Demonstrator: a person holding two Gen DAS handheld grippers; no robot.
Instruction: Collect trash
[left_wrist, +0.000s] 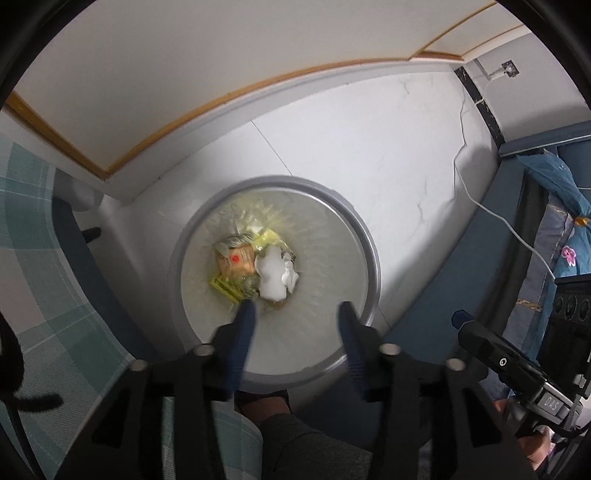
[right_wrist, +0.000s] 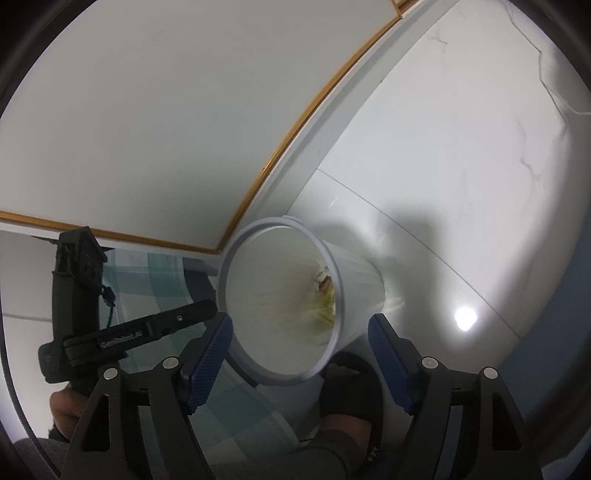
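A round white trash bin (left_wrist: 370, 243) stands on the pale floor, seen from straight above in the left wrist view. At its bottom lie crumpled white paper (left_wrist: 274, 273), an orange packet (left_wrist: 236, 261) and a yellow wrapper (left_wrist: 224, 286). My left gripper (left_wrist: 296, 314) hangs over the bin's mouth, open, with nothing between its blue pads. In the right wrist view the bin (right_wrist: 364, 284) appears tilted, with a little of the trash (right_wrist: 325, 291) showing inside. My right gripper (right_wrist: 301, 323) is open above the bin's near rim and holds nothing.
A green-checked cloth (left_wrist: 37, 240) hangs at the left of the bin. White wall panels with wooden trim (left_wrist: 155, 136) stand behind it. A white cable (left_wrist: 498, 218) crosses the floor toward blue bedding (left_wrist: 561, 206). A person's foot in a dark slipper (right_wrist: 347, 387) is beside the bin.
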